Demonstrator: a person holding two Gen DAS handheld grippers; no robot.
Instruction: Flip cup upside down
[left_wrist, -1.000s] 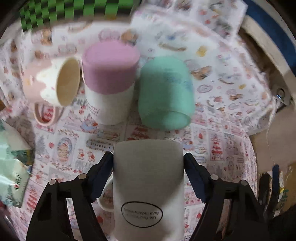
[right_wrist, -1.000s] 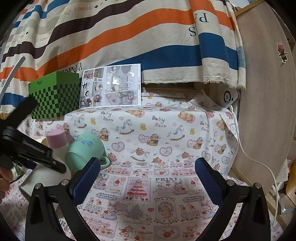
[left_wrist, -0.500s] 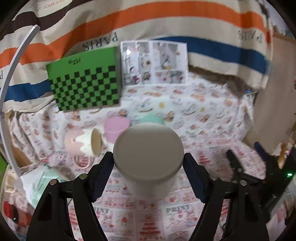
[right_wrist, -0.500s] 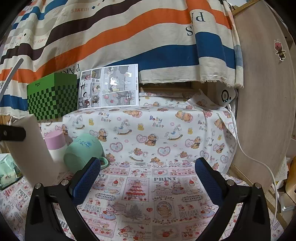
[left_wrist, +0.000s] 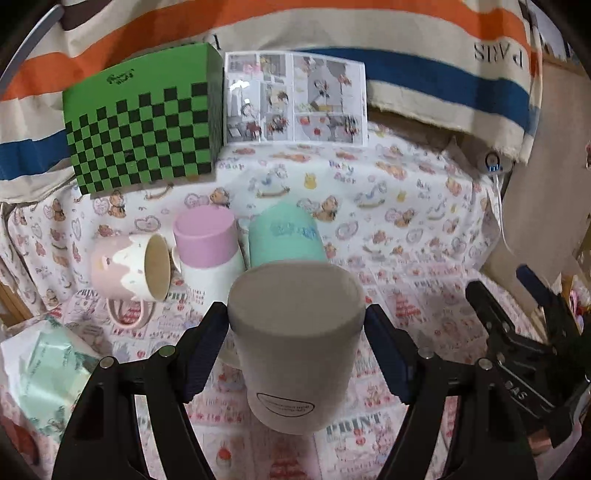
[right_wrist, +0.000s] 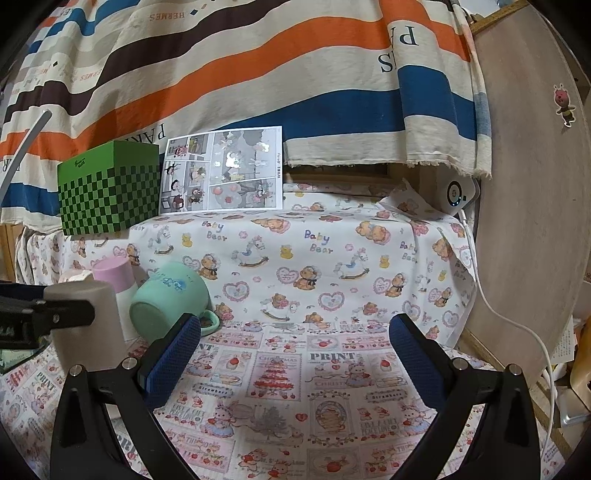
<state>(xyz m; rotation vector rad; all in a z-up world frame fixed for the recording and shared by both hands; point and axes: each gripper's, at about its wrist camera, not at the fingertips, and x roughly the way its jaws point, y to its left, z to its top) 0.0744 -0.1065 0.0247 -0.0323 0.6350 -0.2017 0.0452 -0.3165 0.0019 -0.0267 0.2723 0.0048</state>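
My left gripper (left_wrist: 296, 334) is shut on a grey-white cup (left_wrist: 295, 343), base up and mouth down, at or just above the printed cloth. The same cup (right_wrist: 86, 325) shows at the left of the right wrist view, clamped by the left gripper's black fingers (right_wrist: 55, 317). My right gripper (right_wrist: 295, 354) is open and empty over the cloth, to the right of the cups; it also shows at the right of the left wrist view (left_wrist: 517, 347).
Behind the held cup stand a pink-and-white cup (left_wrist: 207, 254) base up, a mint mug (left_wrist: 282, 236) on its side and a pink-cream mug (left_wrist: 129, 266) on its side. A green checkered box (left_wrist: 140, 125), a photo sheet (left_wrist: 295, 99), and a green packet (left_wrist: 48, 373) are nearby.
The left gripper has turned the grey-white cup over so that its base faces up, then lowered it toward the cloth in front of the other cups. The right gripper has stayed still.
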